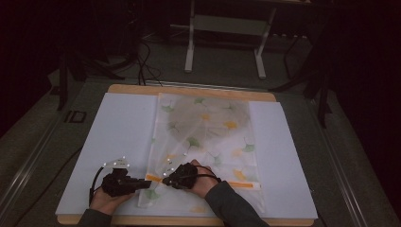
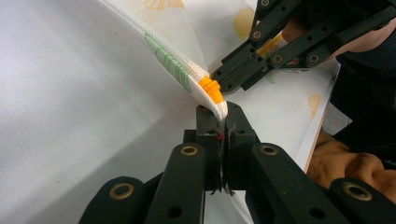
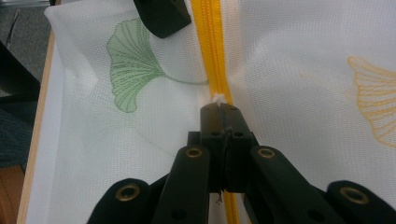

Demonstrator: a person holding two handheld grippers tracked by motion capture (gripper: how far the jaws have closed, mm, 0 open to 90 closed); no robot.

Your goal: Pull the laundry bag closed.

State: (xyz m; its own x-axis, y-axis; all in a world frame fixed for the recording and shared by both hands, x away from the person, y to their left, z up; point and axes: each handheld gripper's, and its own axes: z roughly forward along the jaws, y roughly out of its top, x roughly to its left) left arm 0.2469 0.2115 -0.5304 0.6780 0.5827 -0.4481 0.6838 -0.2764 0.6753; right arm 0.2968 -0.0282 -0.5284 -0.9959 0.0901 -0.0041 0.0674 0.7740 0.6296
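Thin white mesh, the zip bag [image 1: 203, 142] is lying flat on the tabletop [image 1: 118, 132], light and floppy, so I am pinching its hem tight in my left claw [image 2: 223, 122] and its orange zipper [image 3: 212, 42] pull in my right claw [image 3: 220, 112], both clamped shut

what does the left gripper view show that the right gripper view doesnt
Left gripper view: the left gripper shut on the bag's edge by the zipper's orange end, the right gripper at that zipper from beyond, and an orange-brown cloth past the table edge.

Right gripper view: the right gripper shut on the yellow zipper, and a green leaf print beside it.

Both: white mesh bag with leaf prints, its zipper, and the other gripper close by.
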